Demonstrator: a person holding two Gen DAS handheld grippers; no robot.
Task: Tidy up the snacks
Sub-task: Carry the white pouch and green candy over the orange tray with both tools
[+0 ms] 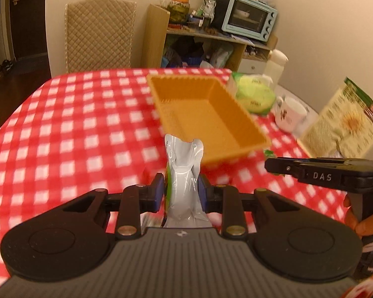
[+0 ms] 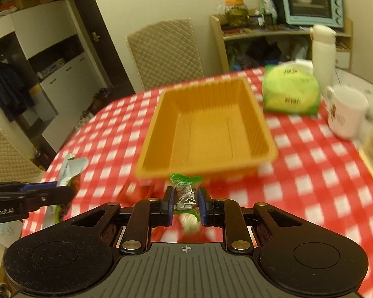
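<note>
The landmark here is the orange rectangular plastic tray (image 2: 206, 129), ribbed along its walls, which sits on the worktop (image 2: 310, 198) covered with a red-and-white checked cloth; nothing lies inside it. To the near left of the tray, the left hand-held gripper (image 1: 181, 193) has its blue pads clamped on a tall silvery-white foil snack pouch with a green edge (image 1: 184, 173), which stands upright between them and sits short of the tray's near rim — in the right wrist view the same pouch (image 2: 70, 171) shows well to the left of the tray. Just before the tray's near edge, the right hand-held gripper (image 2: 186, 204) is closed tight on a small candy in a green-and-silver twisted wrapper (image 2: 185, 193), held above the cloth. Behind the tray stands a beige quilted chair back (image 2: 164, 52). To the far right of the tray lies a green soft pack of tissues (image 2: 291, 92), and beyond that a white ceramic mug with a floral print (image 2: 345, 111) and a white bottle (image 2: 322, 49). A pale blue toaster oven (image 2: 310, 1) sits on a wooden shelf behind these — everything is somewhat blurred.
</note>
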